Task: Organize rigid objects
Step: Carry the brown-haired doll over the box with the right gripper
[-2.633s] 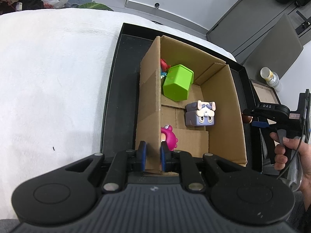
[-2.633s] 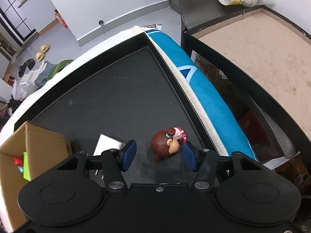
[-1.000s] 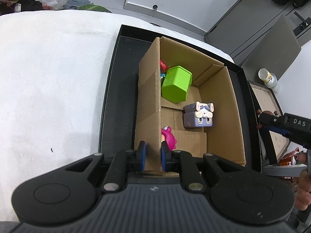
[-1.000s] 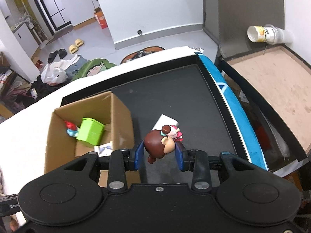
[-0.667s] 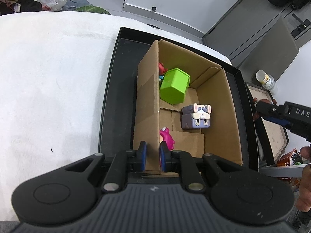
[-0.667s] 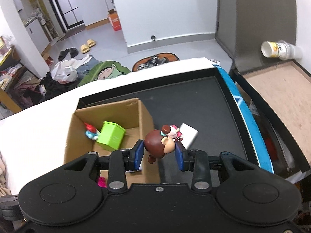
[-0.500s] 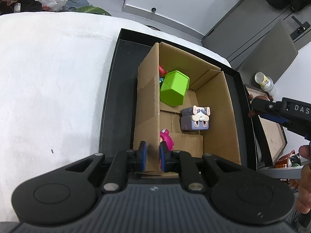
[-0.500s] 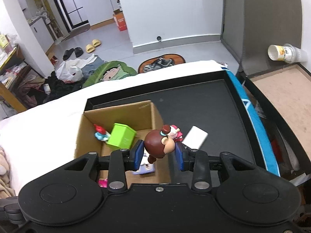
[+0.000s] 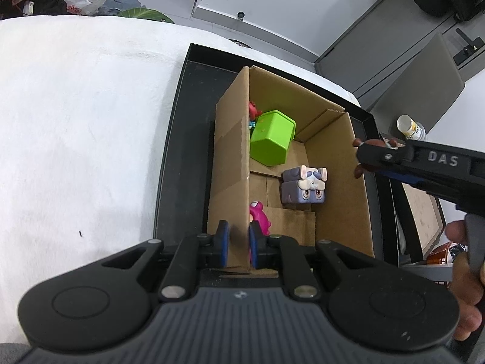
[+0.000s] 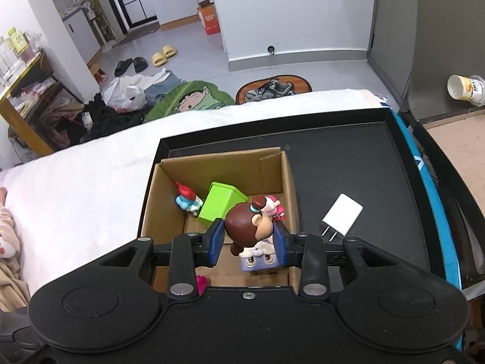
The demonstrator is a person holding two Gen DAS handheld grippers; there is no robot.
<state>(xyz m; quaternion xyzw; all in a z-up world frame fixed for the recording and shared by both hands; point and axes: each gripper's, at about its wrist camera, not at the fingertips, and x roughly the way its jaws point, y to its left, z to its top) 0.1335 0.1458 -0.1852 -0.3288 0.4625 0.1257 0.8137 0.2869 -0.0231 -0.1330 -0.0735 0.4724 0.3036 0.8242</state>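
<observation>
An open cardboard box [image 9: 336, 182] [image 10: 289, 182] stands on a black tray [image 9: 178, 139] [image 10: 363, 163]. Inside lie a green cube [image 9: 271, 141] [image 10: 219, 201], a grey-purple dog block [image 9: 304, 189] [image 10: 259, 259], a pink figure [image 9: 259, 217] and a small red-and-blue figure [image 10: 186, 198]. My left gripper [image 9: 238, 244] is shut on the box's near left wall. My right gripper [image 10: 248, 239] is shut on a brown-haired doll figure [image 10: 248, 227] and hangs over the box's right side; in the left wrist view it [image 9: 362, 159] reaches in above the right wall.
A white charger plug [image 10: 341, 215] lies on the tray right of the box. White cloth [image 9: 75, 139] covers the surface to the left. A blue strip [image 10: 436, 206] borders the tray's right edge, with a brown board and a tipped cup [image 10: 465, 89] beyond.
My right gripper has carried the doll figure leftward from over the tray to above the box. The left gripper has kept its hold on the box wall.
</observation>
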